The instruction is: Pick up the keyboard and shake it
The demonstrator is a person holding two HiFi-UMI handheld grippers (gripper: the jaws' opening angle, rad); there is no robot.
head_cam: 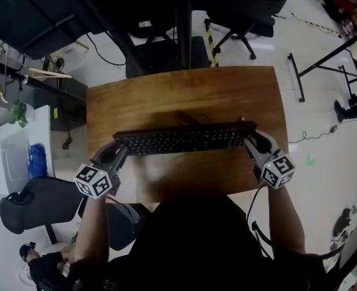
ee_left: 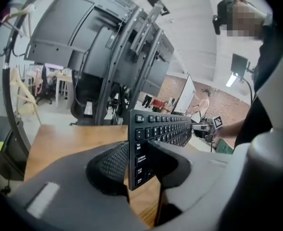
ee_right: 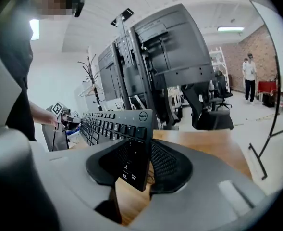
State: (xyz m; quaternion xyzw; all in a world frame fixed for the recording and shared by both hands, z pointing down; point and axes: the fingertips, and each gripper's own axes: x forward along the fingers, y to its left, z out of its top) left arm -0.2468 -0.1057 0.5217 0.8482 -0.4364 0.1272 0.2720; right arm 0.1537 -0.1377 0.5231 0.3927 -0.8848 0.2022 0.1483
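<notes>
A black keyboard [head_cam: 184,139] stretches left to right above the wooden table [head_cam: 184,93], with its keys facing up toward me. My left gripper [head_cam: 119,151] is shut on its left end and my right gripper [head_cam: 251,142] on its right end. In the left gripper view the keyboard [ee_left: 156,129] stands edge-on between the jaws of the left gripper [ee_left: 139,160], and both pads press on it. The right gripper view shows the same for the right gripper [ee_right: 136,165]: the keyboard [ee_right: 113,124] is clamped at its end. Its cable [head_cam: 193,117] trails behind it on the table.
Black monitors on a stand [head_cam: 183,17] rise beyond the table's far edge. Office chairs stand behind it [head_cam: 242,23] and at my lower left [head_cam: 36,202]. A white cabinet [head_cam: 11,156] sits to the left. A metal frame [head_cam: 323,65] stands on the floor at the right.
</notes>
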